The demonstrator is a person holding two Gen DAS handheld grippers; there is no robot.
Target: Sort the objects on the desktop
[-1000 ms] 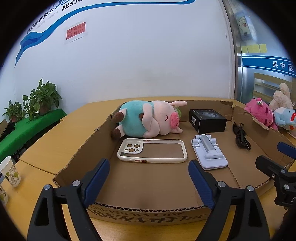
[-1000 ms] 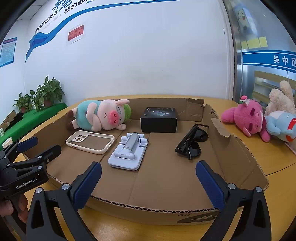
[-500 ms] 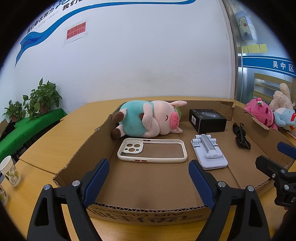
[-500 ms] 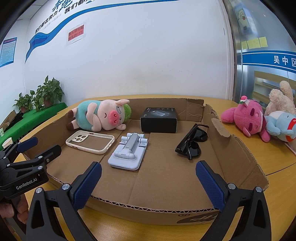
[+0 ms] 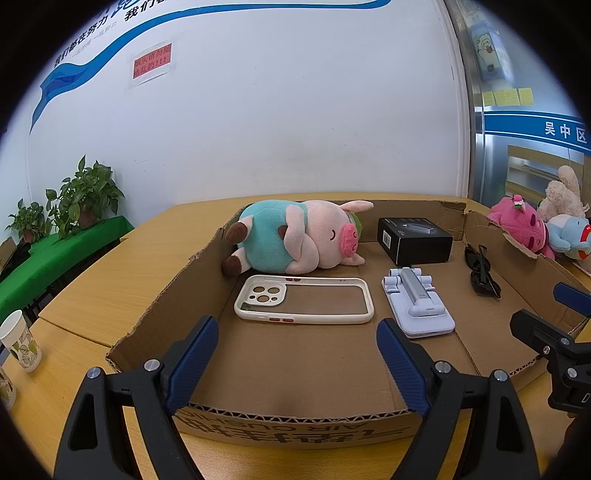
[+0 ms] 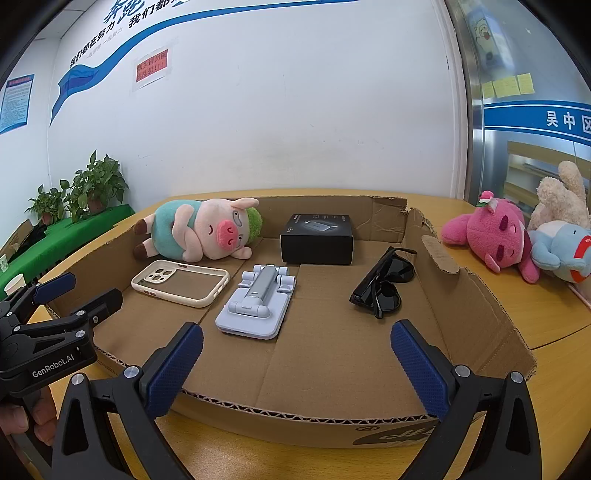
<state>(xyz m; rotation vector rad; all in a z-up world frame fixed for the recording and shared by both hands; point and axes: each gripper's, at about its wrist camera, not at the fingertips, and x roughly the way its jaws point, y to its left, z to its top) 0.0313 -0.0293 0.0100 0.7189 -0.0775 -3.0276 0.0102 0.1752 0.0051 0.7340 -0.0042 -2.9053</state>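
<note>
At the tray's [image 6: 480, 295] near edge we hold both grippers, left [image 5: 297, 354] and right [image 6: 295, 360], wide and empty; sorting is unstarted. Next: reach the stand [image 6: 258, 302].

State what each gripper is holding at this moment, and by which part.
Nothing is held. The left gripper and the right gripper are both open and empty, at the near edge of the cardboard tray.

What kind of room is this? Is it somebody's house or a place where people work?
Probably a workplace, like an office or meeting room, not a house. The white wall has a blue slogan banner and a red notice, sticky notes hang by a metal-framed door, and potted plants stand beside the big wooden table.
</note>
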